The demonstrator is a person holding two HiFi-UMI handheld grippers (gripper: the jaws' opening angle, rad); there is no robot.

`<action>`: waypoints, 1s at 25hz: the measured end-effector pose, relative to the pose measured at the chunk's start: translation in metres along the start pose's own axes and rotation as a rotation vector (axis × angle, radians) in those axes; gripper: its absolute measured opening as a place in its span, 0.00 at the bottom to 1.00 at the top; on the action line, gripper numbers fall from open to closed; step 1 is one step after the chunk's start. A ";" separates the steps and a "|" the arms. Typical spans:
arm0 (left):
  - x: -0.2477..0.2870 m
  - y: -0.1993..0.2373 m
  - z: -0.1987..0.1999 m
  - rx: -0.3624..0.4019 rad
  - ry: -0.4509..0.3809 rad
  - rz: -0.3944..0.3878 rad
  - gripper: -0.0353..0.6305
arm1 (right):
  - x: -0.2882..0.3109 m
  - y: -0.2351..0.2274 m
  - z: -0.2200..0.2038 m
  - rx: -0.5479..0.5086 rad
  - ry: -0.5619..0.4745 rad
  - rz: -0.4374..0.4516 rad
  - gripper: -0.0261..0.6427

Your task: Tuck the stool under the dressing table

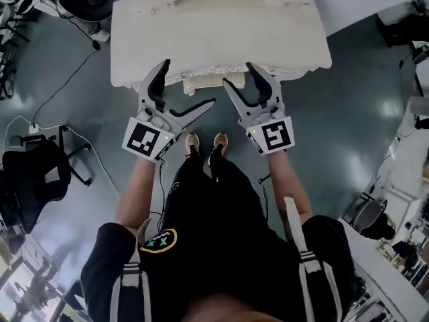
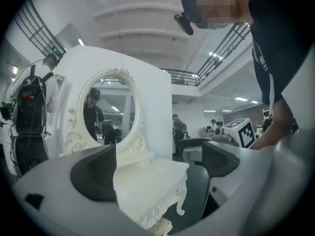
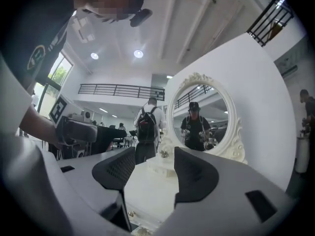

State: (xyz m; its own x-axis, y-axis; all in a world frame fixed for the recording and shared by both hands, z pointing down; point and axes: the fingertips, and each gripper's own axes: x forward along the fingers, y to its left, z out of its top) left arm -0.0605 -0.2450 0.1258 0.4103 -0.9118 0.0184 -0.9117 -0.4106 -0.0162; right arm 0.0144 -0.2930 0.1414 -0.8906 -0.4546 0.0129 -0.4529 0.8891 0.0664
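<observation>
Two hand-held grippers hover before the white dressing table [image 1: 221, 32]. The left gripper [image 2: 157, 167] gapes wide and the right gripper [image 3: 155, 171] stands narrower; both are empty. Only a cream edge of the stool [image 1: 204, 84] shows under the table's front, seemingly tucked in. It looks rigid, carved and probably light. Paint could chip, so the seat rim seems the safest hold. Glossy grey floor [image 1: 348, 113] surrounds the table, with a black office chair [image 1: 33, 173] well to its left.

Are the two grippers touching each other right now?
Apart. The head view shows a plain gap between the left gripper and the right gripper; their tips don't meet.
</observation>
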 end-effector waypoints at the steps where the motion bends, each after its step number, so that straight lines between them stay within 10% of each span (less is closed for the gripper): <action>1: -0.003 0.000 0.014 -0.001 -0.010 -0.006 0.90 | -0.001 0.004 0.017 -0.007 -0.015 -0.001 0.44; 17: -0.056 -0.001 0.094 0.003 -0.068 -0.044 0.12 | -0.015 0.058 0.117 -0.085 -0.103 -0.021 0.07; 25: -0.061 0.000 0.094 0.022 -0.054 -0.072 0.08 | -0.013 0.072 0.122 -0.077 -0.112 -0.014 0.07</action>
State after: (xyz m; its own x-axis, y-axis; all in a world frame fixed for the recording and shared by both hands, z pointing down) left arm -0.0834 -0.1904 0.0311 0.4759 -0.8788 -0.0337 -0.8793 -0.4747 -0.0393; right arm -0.0116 -0.2169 0.0242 -0.8851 -0.4546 -0.0997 -0.4649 0.8738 0.1425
